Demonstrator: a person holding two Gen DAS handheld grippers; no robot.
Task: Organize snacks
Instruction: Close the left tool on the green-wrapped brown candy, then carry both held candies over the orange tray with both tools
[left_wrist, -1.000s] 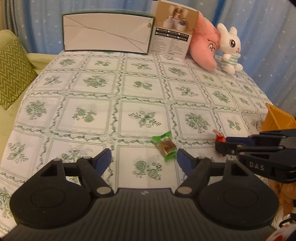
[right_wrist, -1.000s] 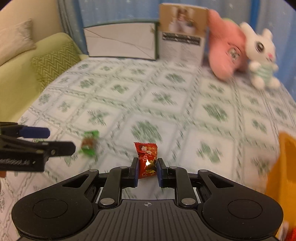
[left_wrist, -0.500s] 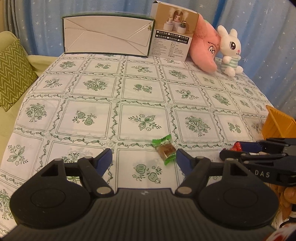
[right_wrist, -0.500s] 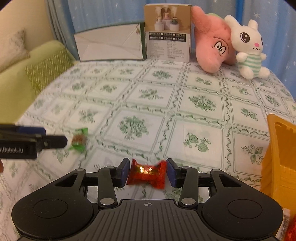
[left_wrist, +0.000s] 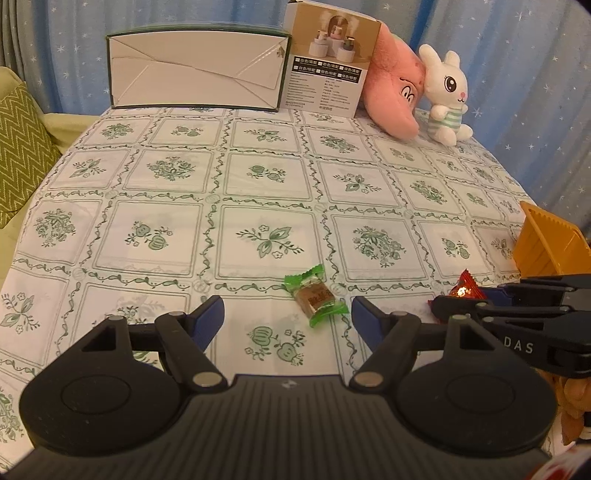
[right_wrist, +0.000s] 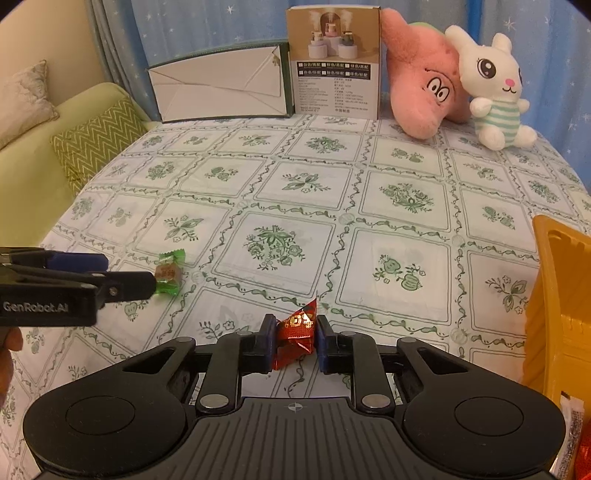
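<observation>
The right gripper (right_wrist: 295, 338) is clamped on a red-wrapped candy (right_wrist: 297, 334). Both blue pads press the foil wrapper from either side, and the candy stands between them with one twisted end pointing up. In the left wrist view the same red candy (left_wrist: 466, 290) shows at the tip of the right gripper (left_wrist: 448, 306), just above the tablecloth (left_wrist: 258, 184).

The left gripper (left_wrist: 288, 319) stands with its jaws well apart and nothing between the pads. A green-wrapped candy (left_wrist: 316, 295) lies flat on the tablecloth just ahead of the gap, nearer the right-hand finger (left_wrist: 365, 321) and not touching either finger. In the right wrist view the green-wrapped candy (right_wrist: 168, 273) lies partly behind the tip of the left gripper (right_wrist: 122, 275); whether the tip touches it cannot be told from that view.

An orange plastic bin (right_wrist: 554, 314) stands at the right edge of the table, just beside the right gripper. More wrapped items show at the lower right corner of the right wrist view, too cropped to identify.

At the far edge of the table stand, left to right:
- a white folded carton with a green border (left_wrist: 195, 70), upright;
- a printed product box (left_wrist: 328, 62), upright;
- a pink plush toy (left_wrist: 393, 96), leaning against the box;
- a white plush rabbit (left_wrist: 447, 96), touching the pink toy.

A sofa with a green zigzag cushion (right_wrist: 98, 140) sits beside the table on the left.
</observation>
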